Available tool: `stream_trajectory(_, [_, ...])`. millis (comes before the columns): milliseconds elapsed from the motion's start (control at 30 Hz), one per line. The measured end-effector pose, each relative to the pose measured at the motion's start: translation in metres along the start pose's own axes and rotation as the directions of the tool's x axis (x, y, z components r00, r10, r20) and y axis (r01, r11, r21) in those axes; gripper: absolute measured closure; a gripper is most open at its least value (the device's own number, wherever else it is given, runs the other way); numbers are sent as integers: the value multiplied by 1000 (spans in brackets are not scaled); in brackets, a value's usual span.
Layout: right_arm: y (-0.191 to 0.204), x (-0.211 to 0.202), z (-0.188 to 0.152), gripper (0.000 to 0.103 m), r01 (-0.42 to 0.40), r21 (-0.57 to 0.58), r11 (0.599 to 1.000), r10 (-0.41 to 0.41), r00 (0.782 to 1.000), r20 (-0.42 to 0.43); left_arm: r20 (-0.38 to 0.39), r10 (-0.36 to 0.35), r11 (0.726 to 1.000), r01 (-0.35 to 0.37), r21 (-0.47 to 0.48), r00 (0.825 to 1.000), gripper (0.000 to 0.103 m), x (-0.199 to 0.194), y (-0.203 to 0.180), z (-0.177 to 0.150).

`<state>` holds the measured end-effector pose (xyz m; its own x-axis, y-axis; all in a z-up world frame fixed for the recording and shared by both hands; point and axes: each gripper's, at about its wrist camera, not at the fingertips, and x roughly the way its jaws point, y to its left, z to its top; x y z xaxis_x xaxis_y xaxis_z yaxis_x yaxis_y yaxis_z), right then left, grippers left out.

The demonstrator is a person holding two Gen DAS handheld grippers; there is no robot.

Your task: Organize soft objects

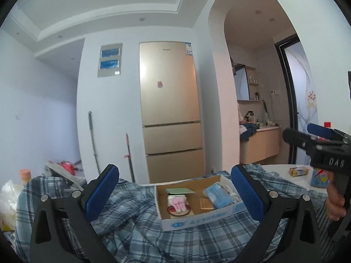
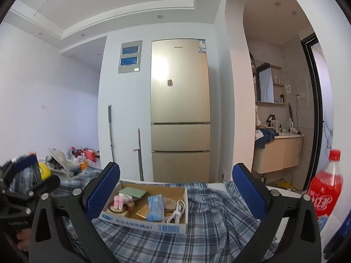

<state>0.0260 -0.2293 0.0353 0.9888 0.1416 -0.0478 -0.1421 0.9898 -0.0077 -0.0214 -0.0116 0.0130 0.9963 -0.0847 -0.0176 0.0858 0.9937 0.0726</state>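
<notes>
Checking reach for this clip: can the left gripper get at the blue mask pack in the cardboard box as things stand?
Probably yes. The left gripper is open and empty, facing the uncovered cardboard box, where the blue mask pack lies on top; nothing is between them.

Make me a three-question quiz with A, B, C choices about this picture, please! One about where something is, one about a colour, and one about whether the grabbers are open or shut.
1. Where does the cardboard box sit?
A. on the checked cloth
B. on top of the fridge
C. on the floor

2. What colour is the cap of the soda bottle?
A. green
B. red
C. black

3. How are the two grabbers?
A. both shut on the cloth
B. one open, one shut
C. both open, holding nothing

Answers:
1 A: the checked cloth spreads all around the box.
2 B: the cap matches the red drink.
3 C: the left gripper and right gripper each show a wide gap between the blue pads.
</notes>
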Motion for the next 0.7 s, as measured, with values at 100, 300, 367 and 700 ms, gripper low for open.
stream_trajectory(100, [-1, 0, -14, 1, 9, 1, 1000, -9, 1000, -6, 24, 44, 999, -44, -2, 999, 0, -4, 0, -8])
stream_trajectory(300, [-9, -2, -21, 1, 23, 22, 999, -22, 1000, -16, -20, 52, 998, -53, -37, 998, 0, 5, 9, -14])
stream_trajectory(367, [-11, -1, -22, 1, 29, 32, 999, -28, 999, -24, -32, 47, 998, -49, -42, 998, 0, 8, 11, -15])
stream_trajectory(700, [-13, 0, -21, 1, 31, 39, 999, -30, 999, -26, -15, 39, 999, -40, -35, 999, 0, 5, 9, -14])
